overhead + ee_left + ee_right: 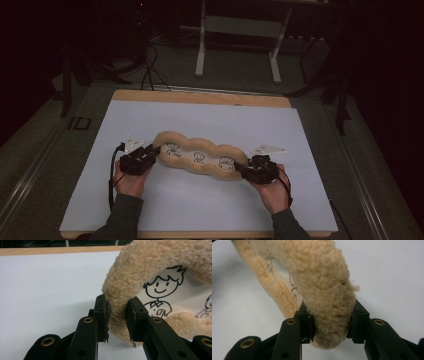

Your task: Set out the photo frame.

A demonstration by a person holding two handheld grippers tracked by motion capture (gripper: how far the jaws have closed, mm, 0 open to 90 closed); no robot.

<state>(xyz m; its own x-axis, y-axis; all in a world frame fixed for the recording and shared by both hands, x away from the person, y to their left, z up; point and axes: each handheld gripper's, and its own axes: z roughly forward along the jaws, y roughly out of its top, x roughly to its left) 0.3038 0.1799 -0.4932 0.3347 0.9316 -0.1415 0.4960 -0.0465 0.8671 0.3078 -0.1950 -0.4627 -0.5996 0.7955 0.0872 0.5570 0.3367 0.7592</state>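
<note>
A long tan fleecy cushion (200, 157) with a lobed rim and a white middle printed with cartoon figures lies across the white sheet (210, 120). My left gripper (154, 151) is shut on the rim at its left end; in the left gripper view the pads (106, 317) squeeze the plush rim (125, 277) beside a drawn smiling figure (160, 297). My right gripper (242, 170) grips the right end. In the right gripper view both pads (309, 323) press into the thick fleecy roll (324, 295), which looks raised off the sheet.
The white sheet covers a wooden tabletop (200, 96) whose edge shows at the back. Beyond it stand a white metal frame (237, 30) and cables (150, 75) on a dark floor. Both forearms come in from the bottom edge.
</note>
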